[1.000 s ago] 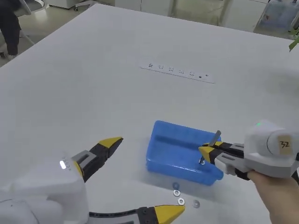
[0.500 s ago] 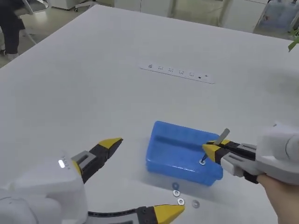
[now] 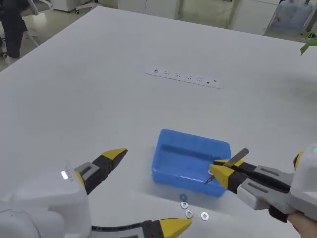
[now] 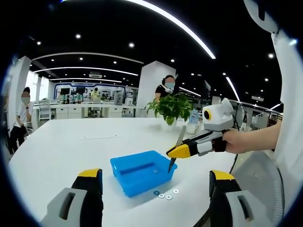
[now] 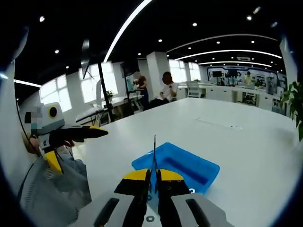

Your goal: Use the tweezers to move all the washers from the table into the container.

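White tabletop (image 3: 99, 74) is seen below. Tweezers (image 3: 238, 155) are clamped in the right gripper (image 3: 223, 171), tips over the blue container (image 3: 171, 148). Three washers (image 3: 188, 214) lie just before it. The left gripper (image 3: 153, 188) is held wide apart.

Overhead strip lights (image 4: 189, 30) lit the room brightly and evenly. Shadows on the white table (image 3: 74, 74) were soft, and the gripper views bent at their edges.
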The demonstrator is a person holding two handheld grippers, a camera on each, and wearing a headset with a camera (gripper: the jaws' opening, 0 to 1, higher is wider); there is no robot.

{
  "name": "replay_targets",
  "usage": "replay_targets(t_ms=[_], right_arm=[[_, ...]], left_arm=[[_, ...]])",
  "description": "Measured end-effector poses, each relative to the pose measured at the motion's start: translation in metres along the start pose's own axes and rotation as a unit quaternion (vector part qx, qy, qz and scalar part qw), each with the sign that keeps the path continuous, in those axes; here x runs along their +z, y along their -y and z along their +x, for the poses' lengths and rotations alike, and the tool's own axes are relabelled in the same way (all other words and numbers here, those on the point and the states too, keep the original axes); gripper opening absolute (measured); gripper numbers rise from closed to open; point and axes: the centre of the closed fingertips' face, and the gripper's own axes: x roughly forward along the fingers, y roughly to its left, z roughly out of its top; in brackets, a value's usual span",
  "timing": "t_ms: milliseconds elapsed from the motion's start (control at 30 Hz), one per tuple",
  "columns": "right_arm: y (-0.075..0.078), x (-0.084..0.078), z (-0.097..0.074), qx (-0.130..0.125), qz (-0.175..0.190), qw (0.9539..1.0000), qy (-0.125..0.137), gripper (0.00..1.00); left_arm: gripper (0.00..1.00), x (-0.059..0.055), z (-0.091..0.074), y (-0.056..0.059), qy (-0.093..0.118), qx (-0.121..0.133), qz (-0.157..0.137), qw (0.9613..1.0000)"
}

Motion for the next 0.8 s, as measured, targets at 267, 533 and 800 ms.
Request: replay_targets(t_ms=[267, 533, 800], right_arm=[[-0.003, -0.046, 0.003, 0.012, 0.047, 0.9976, -0.050, 0.03], [0.003, -0.063, 0.004, -0.001, 0.063, 0.9957, -0.067, 0.03], [0.002, -0.068, 0.003, -0.003, 0.051, 0.9958, -0.075, 0.04]], left_arm=[[0.95, -0.001, 0.001, 0.001, -0.002, -0.004, -0.003, 1.0000], [0.95, -0.003, 0.001, 0.003, -0.008, -0.009, 0.000, 0.9999], [0.95, -0.005, 0.002, 0.005, -0.011, -0.011, 0.000, 0.9999]])
